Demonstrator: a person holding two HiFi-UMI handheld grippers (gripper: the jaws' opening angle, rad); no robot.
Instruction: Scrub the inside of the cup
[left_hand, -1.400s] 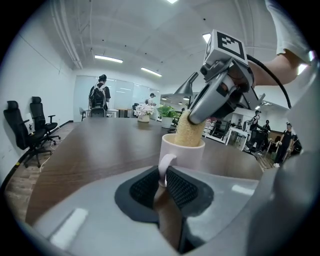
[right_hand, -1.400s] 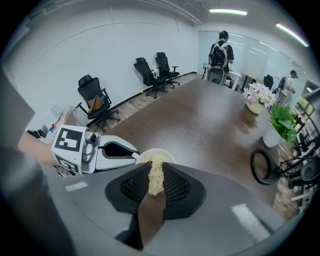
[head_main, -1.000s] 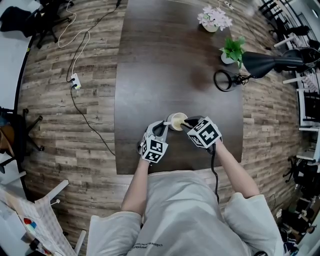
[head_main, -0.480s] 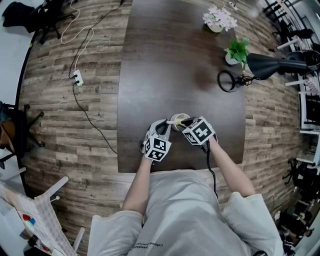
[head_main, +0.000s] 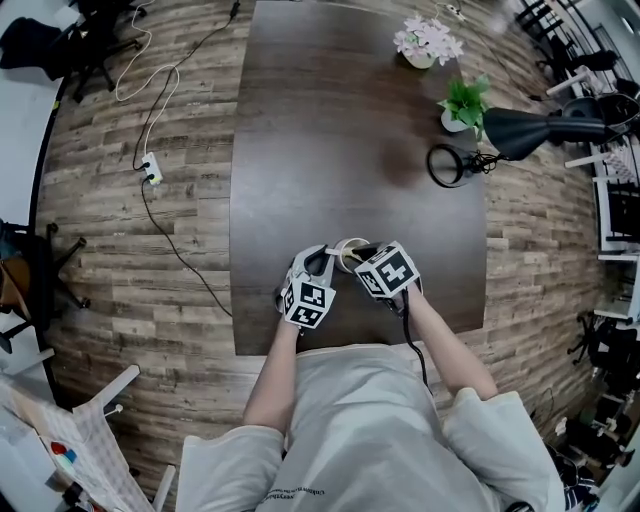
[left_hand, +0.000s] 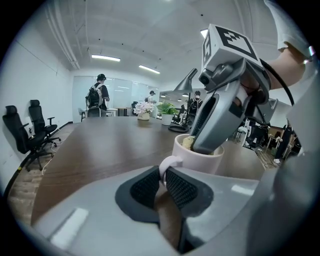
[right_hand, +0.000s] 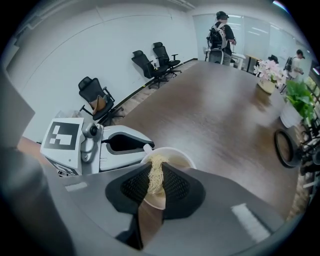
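A pale cup (head_main: 348, 249) stands near the front edge of the dark table (head_main: 330, 130). My left gripper (left_hand: 163, 179) is shut on the cup's handle (left_hand: 168, 163), holding the cup (left_hand: 201, 155) steady from the left. My right gripper (right_hand: 155, 181) is shut on a yellowish scrub pad (right_hand: 155, 175) and reaches down into the cup (right_hand: 167, 156) from above. In the head view the left gripper (head_main: 318, 264) and right gripper (head_main: 362, 253) meet at the cup. The cup's bottom is hidden by the pad and the jaws.
At the far right of the table stand a pink flower pot (head_main: 428, 40), a green plant (head_main: 464, 102) and a black desk lamp (head_main: 520, 128). Office chairs (right_hand: 150, 59) stand by the wall. A power strip with cable (head_main: 150, 163) lies on the wooden floor.
My right gripper has shifted left and closer to me over the cup, its marker cube turning. The left gripper and the cup stayed almost still.
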